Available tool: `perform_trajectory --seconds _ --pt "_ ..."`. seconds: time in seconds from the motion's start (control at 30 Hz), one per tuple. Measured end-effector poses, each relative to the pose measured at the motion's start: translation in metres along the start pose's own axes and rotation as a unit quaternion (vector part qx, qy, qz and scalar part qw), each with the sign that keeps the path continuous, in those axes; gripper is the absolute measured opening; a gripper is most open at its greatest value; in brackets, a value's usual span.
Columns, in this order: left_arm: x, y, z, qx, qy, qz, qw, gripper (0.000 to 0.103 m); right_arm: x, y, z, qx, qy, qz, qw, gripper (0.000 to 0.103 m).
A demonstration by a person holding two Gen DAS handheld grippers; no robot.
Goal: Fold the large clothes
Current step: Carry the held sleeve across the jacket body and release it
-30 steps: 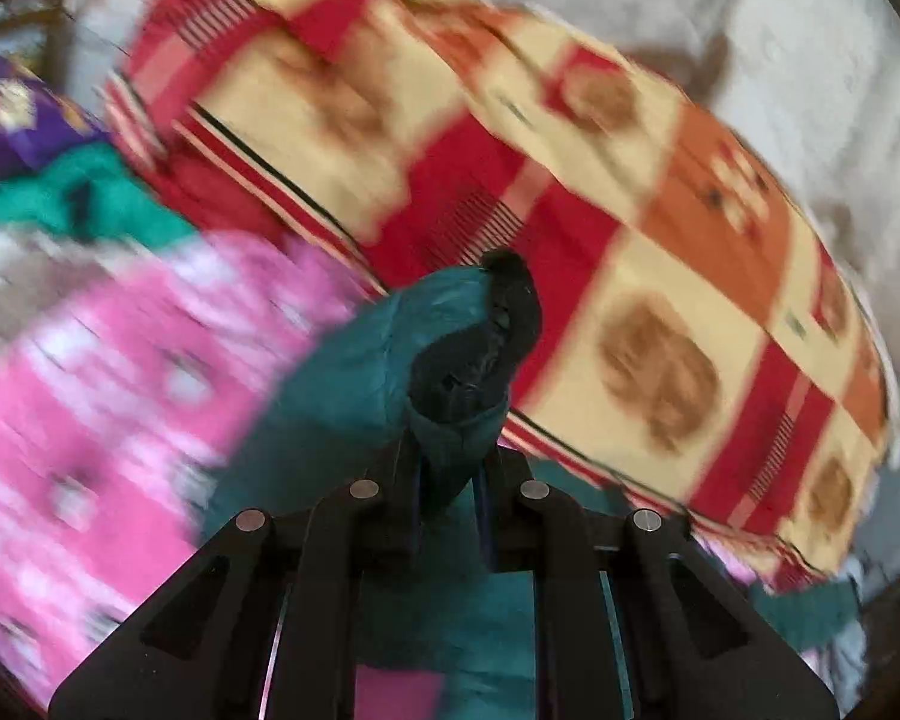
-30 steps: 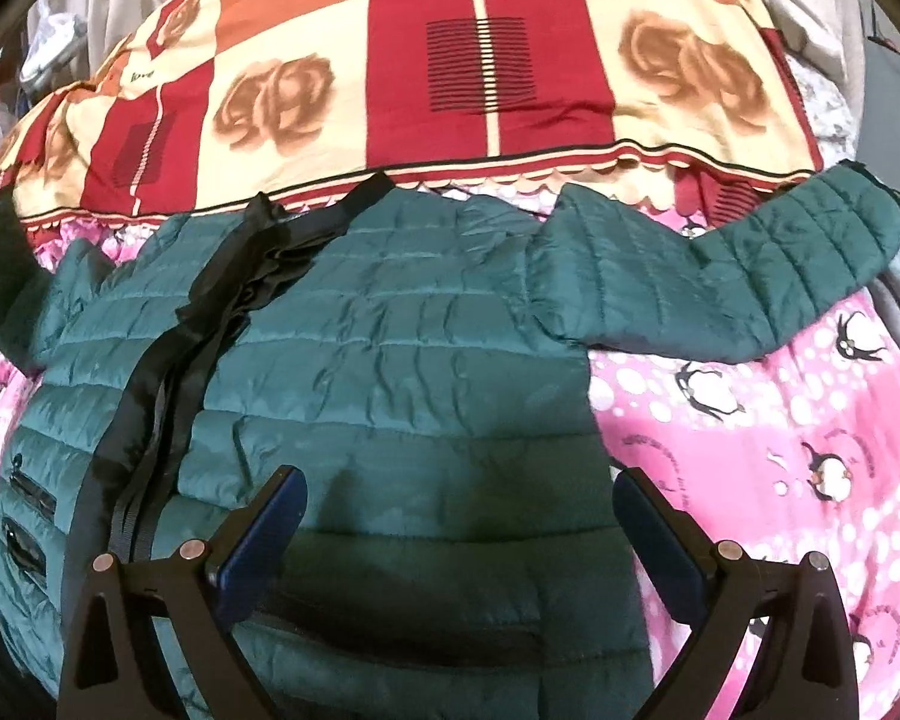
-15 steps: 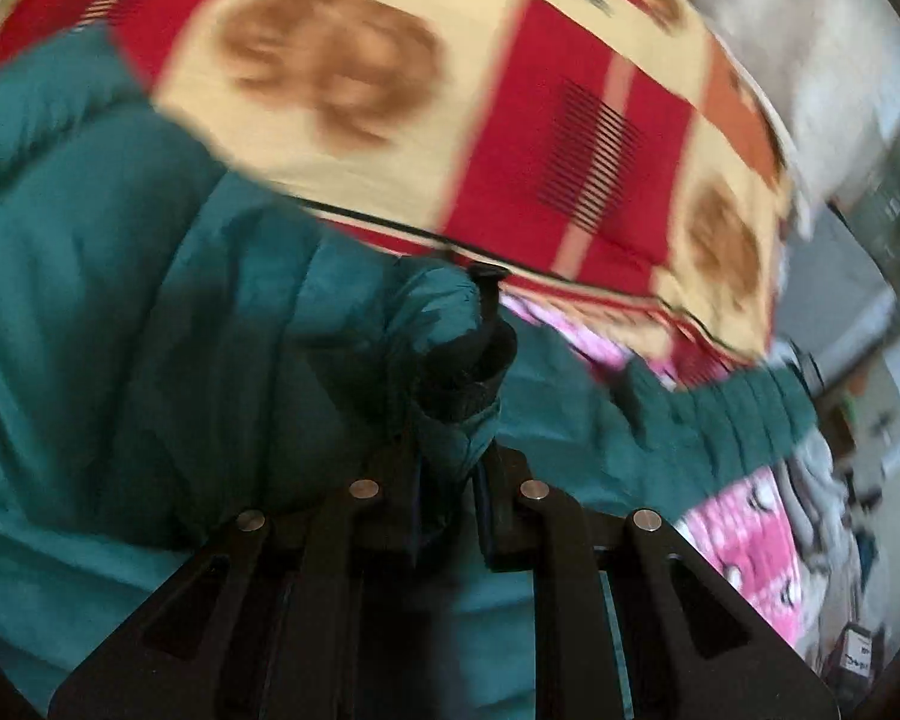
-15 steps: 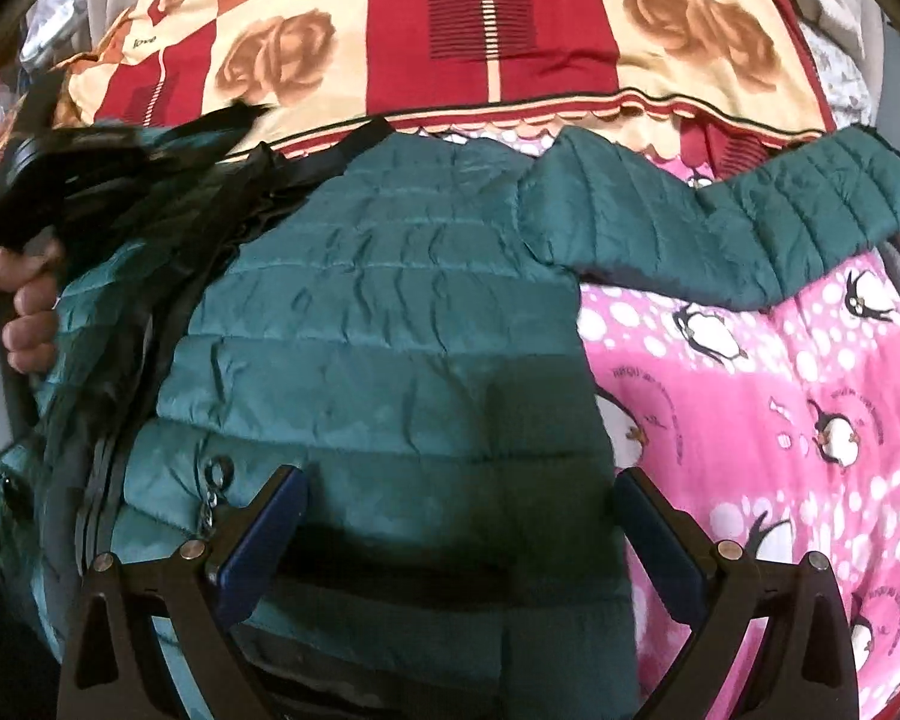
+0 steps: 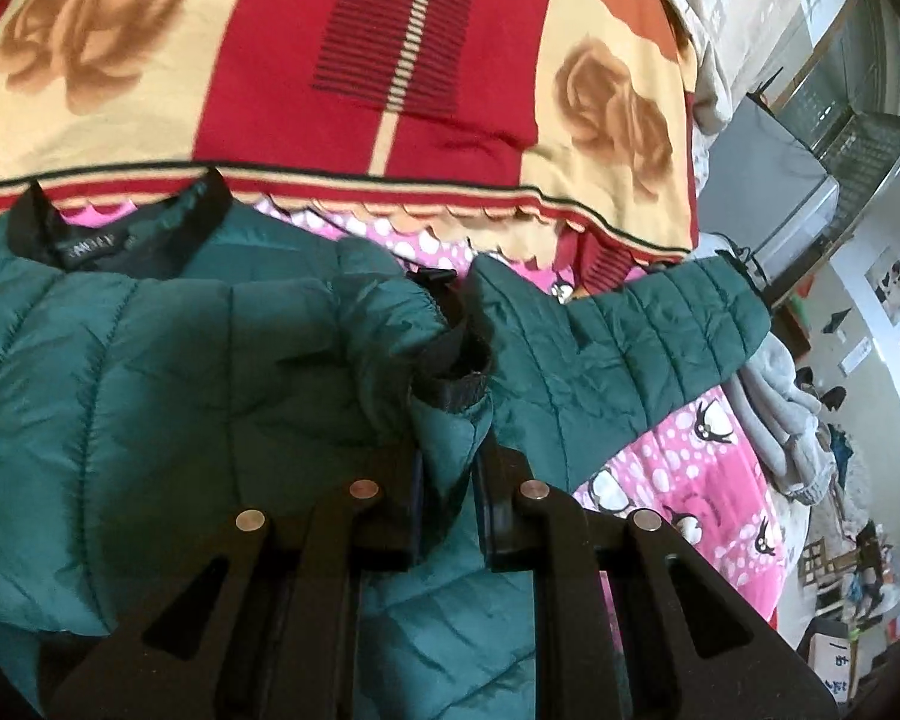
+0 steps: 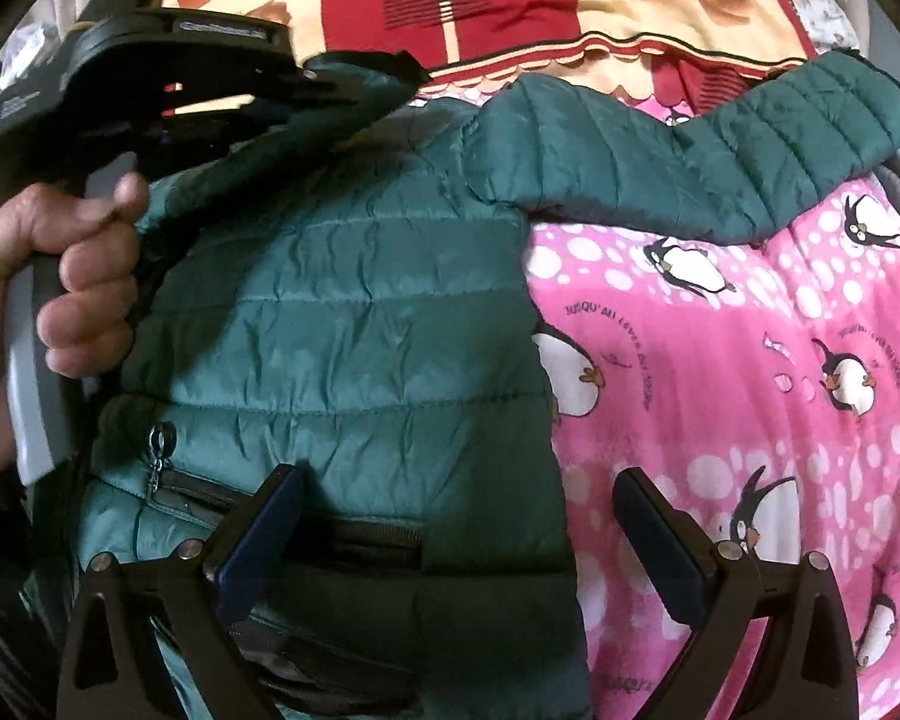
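Observation:
A teal quilted jacket point(image 6: 360, 300) lies front up on the bed, its black collar point(image 5: 90, 249) toward the rose blanket. My left gripper point(image 5: 447, 468) is shut on the dark cuff of the jacket's left sleeve point(image 5: 456, 384) and holds it over the jacket's chest. In the right wrist view a hand point(image 6: 72, 264) grips that left gripper point(image 6: 330, 90) at the upper left. The other sleeve point(image 6: 750, 150) lies stretched out to the right. My right gripper point(image 6: 459, 486) stands open just above the jacket's hem corner, with nothing pressed between its fingers.
A pink penguin blanket point(image 6: 750, 360) covers the bed under and to the right of the jacket. A red and cream rose blanket point(image 5: 390, 60) lies beyond the collar. Grey clothes point(image 5: 780, 408) hang off the bed's right edge, with room clutter beyond.
My left gripper has swept from the bed's left side across over the jacket, bringing the sleeve cuff with it. My right gripper has sunk slightly toward the hem.

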State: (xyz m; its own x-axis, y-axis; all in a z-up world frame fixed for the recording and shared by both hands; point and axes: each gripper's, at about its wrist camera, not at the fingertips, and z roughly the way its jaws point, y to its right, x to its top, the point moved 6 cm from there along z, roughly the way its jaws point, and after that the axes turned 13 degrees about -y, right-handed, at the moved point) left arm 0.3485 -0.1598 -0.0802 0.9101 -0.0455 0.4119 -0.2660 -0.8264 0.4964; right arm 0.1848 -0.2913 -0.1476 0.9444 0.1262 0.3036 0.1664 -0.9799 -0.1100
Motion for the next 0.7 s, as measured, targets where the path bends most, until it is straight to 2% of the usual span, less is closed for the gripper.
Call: perform_trajectory --seconds 0.17,0.27,0.33,0.37,0.4,0.57,0.67,0.7 --pt "-0.004 0.007 0.012 -0.008 -0.017 0.003 0.9998 0.014 0.001 -0.003 0.000 -0.010 0.001 -0.004 1.000 0.102" --pt "-0.009 0.000 0.014 -0.012 -0.039 -0.013 0.9991 0.015 0.001 -0.004 0.000 -0.013 0.000 -0.003 1.000 0.102" --pt "-0.013 -0.001 0.007 -0.029 -0.044 -0.016 0.9985 0.032 0.003 -0.005 -0.002 -0.017 0.002 -0.003 1.000 0.102" --pt "-0.015 -0.001 0.001 -0.040 -0.044 -0.015 0.9981 0.047 0.003 -0.005 -0.003 -0.018 0.006 -0.002 1.000 0.102" --pt "-0.017 -0.001 -0.007 -0.051 -0.038 -0.013 0.9979 0.052 0.007 -0.004 -0.005 -0.020 0.011 0.000 1.000 0.102" --pt "-0.026 -0.004 -0.050 -0.084 -0.019 0.003 0.9963 0.052 0.015 -0.006 -0.019 -0.033 0.044 0.012 0.998 0.101" --pt "-0.028 -0.029 -0.085 -0.050 0.018 0.005 0.9985 0.052 0.020 -0.009 -0.027 -0.047 0.069 0.016 0.996 0.100" --pt "-0.028 -0.048 -0.103 -0.033 0.037 -0.006 0.9988 0.052 0.022 -0.010 -0.031 -0.052 0.080 0.015 0.995 0.098"
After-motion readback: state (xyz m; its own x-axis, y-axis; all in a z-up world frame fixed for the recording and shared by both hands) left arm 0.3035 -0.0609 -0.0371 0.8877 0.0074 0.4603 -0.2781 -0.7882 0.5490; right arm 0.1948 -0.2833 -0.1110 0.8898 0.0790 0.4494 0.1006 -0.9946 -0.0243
